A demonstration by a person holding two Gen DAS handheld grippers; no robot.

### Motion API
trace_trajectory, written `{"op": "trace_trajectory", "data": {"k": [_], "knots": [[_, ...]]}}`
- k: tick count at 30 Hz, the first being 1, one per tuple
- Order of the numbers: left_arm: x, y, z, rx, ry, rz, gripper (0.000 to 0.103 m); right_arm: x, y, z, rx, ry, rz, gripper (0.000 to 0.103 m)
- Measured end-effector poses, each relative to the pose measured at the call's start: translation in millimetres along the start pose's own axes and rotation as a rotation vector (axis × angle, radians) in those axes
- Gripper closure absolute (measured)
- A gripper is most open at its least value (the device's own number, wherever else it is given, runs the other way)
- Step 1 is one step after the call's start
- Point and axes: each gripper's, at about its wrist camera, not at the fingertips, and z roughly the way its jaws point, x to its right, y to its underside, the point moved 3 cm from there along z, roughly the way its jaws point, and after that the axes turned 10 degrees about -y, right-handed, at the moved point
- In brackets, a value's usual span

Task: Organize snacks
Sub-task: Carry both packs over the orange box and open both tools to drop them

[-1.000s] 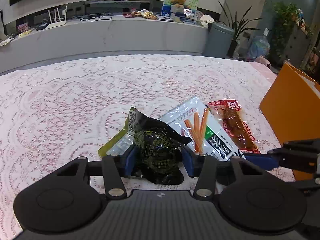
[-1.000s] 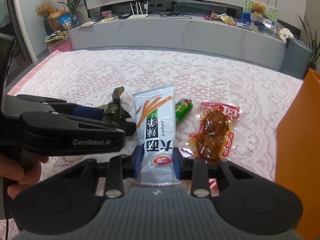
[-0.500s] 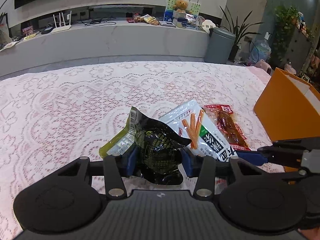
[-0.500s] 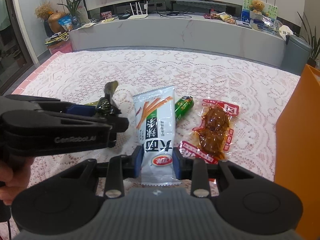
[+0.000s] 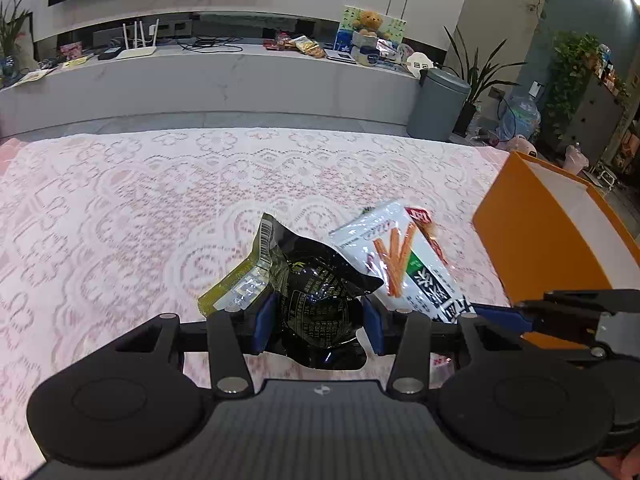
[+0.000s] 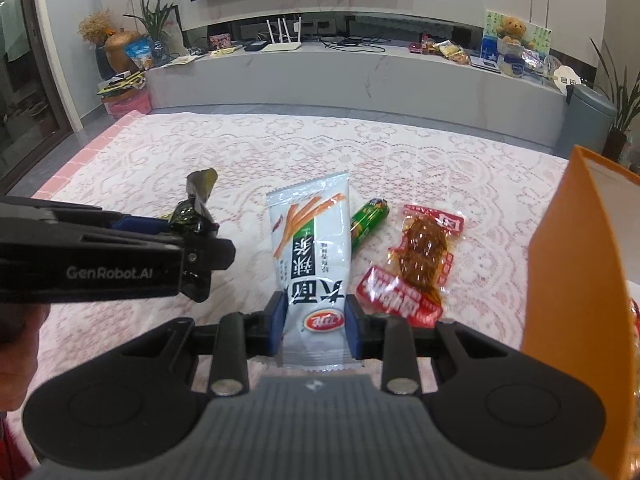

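**Both packets held, box to the right**

On the lace-covered surface (image 6: 224,152), the orange box (image 6: 576,264) stands right of both tools. The right tool (image 6: 315,326), nearer it, grips the white snack packet (image 6: 310,240); the left tool (image 5: 318,320) clamps the dark pouch (image 5: 312,284).

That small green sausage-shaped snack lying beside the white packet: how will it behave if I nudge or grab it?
The small green sausage-shaped snack looks cylindrical, so a nudge would probably roll it across the lace tablecloth. Its wrapper looks glossy, so it may slip between pads. Being short and plump, it is likely fairly stiff.
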Motion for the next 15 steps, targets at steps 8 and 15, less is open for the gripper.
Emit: {"op": "trace_trajectory", "data": {"k": [8, 15], "knots": [[14, 10, -44, 0.016, 0.008, 0.003, 0.051, -12, 28, -55, 0.028, 0.006, 0.014, 0.074], [39, 17, -68, -0.013, 0.046, 0.015, 0.051, 1, 36, -106, 0.062, 0.017, 0.041, 0.074]]}}
